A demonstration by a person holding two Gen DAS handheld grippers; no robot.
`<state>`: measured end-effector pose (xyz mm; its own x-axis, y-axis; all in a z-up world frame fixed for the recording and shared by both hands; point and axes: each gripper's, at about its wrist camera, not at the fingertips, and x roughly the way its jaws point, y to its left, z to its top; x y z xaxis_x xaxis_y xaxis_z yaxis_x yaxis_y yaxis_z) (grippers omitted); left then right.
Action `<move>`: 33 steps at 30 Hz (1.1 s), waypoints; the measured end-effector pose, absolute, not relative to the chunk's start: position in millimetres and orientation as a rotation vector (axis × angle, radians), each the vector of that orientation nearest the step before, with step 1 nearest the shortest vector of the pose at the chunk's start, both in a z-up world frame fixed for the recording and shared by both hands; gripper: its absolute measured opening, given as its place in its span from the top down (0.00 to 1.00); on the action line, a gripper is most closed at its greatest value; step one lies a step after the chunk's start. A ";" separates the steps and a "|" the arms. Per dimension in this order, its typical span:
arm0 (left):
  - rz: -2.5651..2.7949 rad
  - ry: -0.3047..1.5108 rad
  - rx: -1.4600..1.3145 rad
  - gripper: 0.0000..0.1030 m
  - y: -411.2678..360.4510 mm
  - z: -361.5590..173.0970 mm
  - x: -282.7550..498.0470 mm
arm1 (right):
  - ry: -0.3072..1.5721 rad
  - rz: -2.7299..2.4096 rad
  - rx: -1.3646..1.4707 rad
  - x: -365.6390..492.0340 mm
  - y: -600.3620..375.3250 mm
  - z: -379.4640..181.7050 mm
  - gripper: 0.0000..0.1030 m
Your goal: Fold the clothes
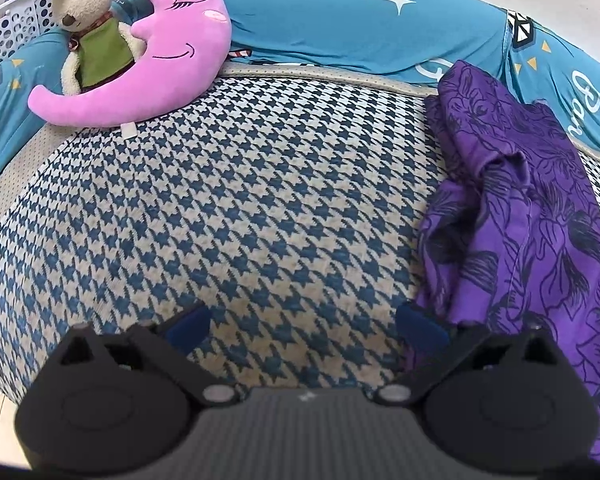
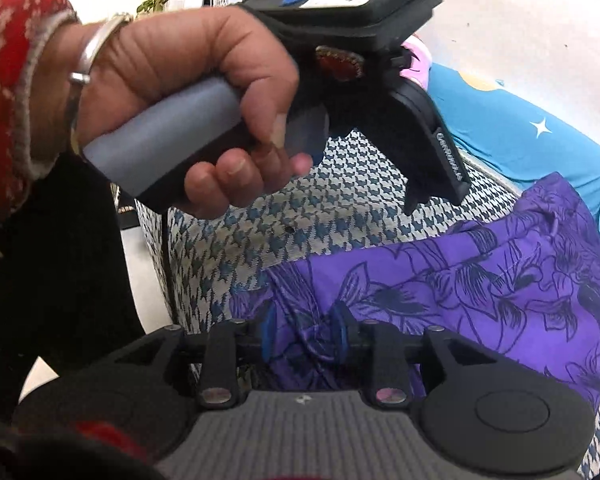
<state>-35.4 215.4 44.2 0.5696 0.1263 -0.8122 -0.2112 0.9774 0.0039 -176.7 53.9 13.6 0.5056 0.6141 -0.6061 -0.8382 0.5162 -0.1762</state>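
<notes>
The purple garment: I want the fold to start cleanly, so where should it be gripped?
Grip the purple garment at its near bunched edge, approached from the sofa front: cloth is gathered there, raised enough to pinch.

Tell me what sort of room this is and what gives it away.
Most likely a bedroom or living room at home. A houndstooth cushioned seat or mattress backed by star-print blue bedding, a pink moon plush hugging a stuffed mouse, and a purple floral garment waiting to be folded.
</notes>
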 end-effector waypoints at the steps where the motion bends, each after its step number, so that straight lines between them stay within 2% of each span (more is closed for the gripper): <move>1: 0.199 0.945 -0.098 0.00 215.9 44.2 -35.3 | 0.510 0.914 -0.502 -176.6 56.6 11.4 0.71; 8: 0.197 0.947 -0.106 0.00 218.2 45.0 -35.1 | 0.498 0.876 -0.518 -172.9 62.9 2.9 0.72; 11: 0.201 0.945 -0.109 0.00 218.6 45.7 -35.0 | 0.508 0.874 -0.482 -168.6 59.5 4.6 0.79; 13: 0.201 0.944 -0.115 0.00 219.1 46.4 -34.9 | 0.518 0.879 -0.438 -165.3 55.4 8.4 0.87; 16: 0.206 0.935 -0.109 0.00 218.6 47.9 -35.1 | 0.531 0.889 -0.376 -161.1 49.6 16.7 0.90; 25: 0.248 0.893 -0.107 0.00 224.8 53.2 -37.4 | 0.558 0.995 -0.144 -157.5 13.4 53.2 0.91; 33: 0.264 0.883 -0.118 0.00 227.2 54.3 -38.1 | 0.583 1.058 -0.214 -174.0 29.6 41.7 0.92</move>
